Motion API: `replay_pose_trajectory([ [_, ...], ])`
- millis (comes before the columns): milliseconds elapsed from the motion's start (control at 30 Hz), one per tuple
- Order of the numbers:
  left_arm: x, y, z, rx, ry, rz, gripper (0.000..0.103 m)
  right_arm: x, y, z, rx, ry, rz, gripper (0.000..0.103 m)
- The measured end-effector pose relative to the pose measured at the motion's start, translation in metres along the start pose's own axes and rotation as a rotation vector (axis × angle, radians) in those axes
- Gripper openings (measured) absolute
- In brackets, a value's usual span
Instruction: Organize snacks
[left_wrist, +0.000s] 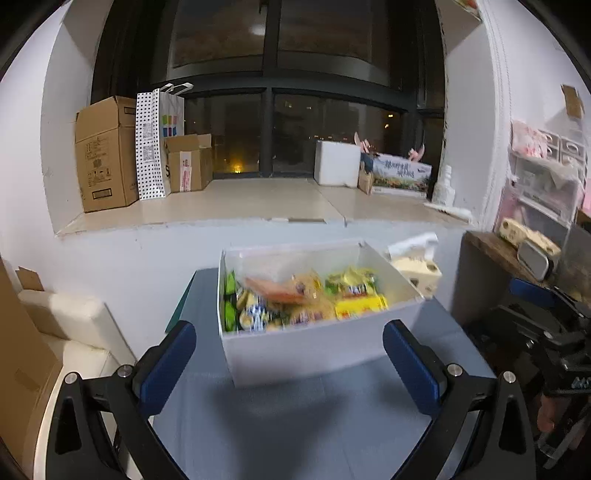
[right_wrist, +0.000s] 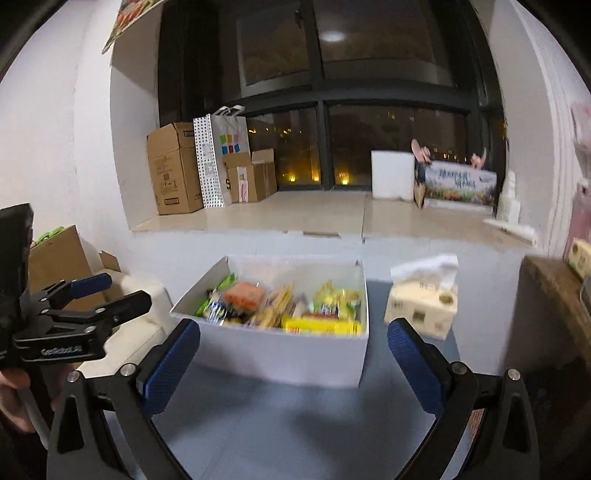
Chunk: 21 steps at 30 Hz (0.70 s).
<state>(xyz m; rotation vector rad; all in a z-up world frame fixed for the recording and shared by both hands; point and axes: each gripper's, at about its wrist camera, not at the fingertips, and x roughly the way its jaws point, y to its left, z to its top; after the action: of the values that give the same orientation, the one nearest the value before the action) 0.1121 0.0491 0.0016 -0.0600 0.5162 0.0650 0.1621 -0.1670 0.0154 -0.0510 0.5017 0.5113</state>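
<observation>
While both tongs hang released and empty, we hold the left gripper (left_wrist: 290, 363) and right gripper (right_wrist: 293, 363) short of the white box (right_wrist: 280, 354), fingers spread wide, likely to approach it from both sides. Snacks (right_wrist: 284, 306) lie heaped inside, unsorted. A tissue pack (right_wrist: 421, 306) stands just beside the box on the grey table (right_wrist: 295, 424). Cardboard boxes (right_wrist: 173, 170) sit on the far ledge.
</observation>
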Motion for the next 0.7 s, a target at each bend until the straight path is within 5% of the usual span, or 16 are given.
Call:
replay_pose_trajectory([
  [133,-0.024,-0.011,-0.019,0.016,0.011,-0.023,0.103,-0.019,0.007,-0.018,-0.015,0.007,-0.046,0.103],
  [367,-0.051,-0.015,-0.043,-0.033,0.039,-0.076,0.103,-0.047,0.012,-0.038,0.048,0.032,0.010,0.103],
  [700,-0.051,-0.015,-0.045,-0.045,0.053,-0.077,0.103,-0.054,0.010,-0.045,0.061,0.041,-0.014,0.103],
])
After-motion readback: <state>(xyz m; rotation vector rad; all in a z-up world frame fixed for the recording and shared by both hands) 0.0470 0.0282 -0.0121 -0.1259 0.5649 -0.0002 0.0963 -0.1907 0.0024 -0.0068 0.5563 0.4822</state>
